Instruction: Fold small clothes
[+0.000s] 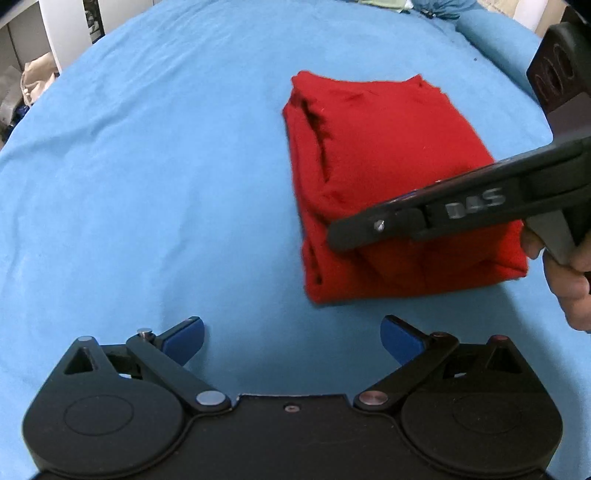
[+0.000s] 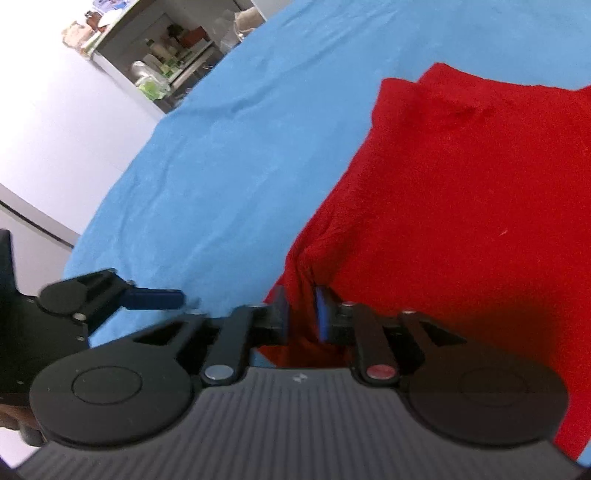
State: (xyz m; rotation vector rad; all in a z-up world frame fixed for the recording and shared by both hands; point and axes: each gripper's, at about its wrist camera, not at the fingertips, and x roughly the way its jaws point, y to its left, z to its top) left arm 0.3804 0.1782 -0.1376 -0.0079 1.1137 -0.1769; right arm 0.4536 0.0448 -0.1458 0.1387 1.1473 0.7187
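Note:
A red garment (image 1: 373,155) lies folded into a thick rectangle on the blue sheet (image 1: 147,166), right of centre in the left wrist view. My left gripper (image 1: 291,338) is open and empty, hovering just short of the garment's near edge. My right gripper (image 2: 302,314) is shut on a pinch of the red garment (image 2: 461,206) at its near edge. Seen from the left wrist view, the right gripper (image 1: 340,236) reaches in from the right over the garment's near part. The left gripper also shows at the left of the right wrist view (image 2: 155,298).
The blue sheet covers the whole work surface. A bunched blue cloth (image 1: 439,7) and a pale green item (image 1: 384,3) lie at the far edge. Shelves with clutter (image 2: 166,55) stand beyond the surface. The holder's hand (image 1: 569,280) is at the right.

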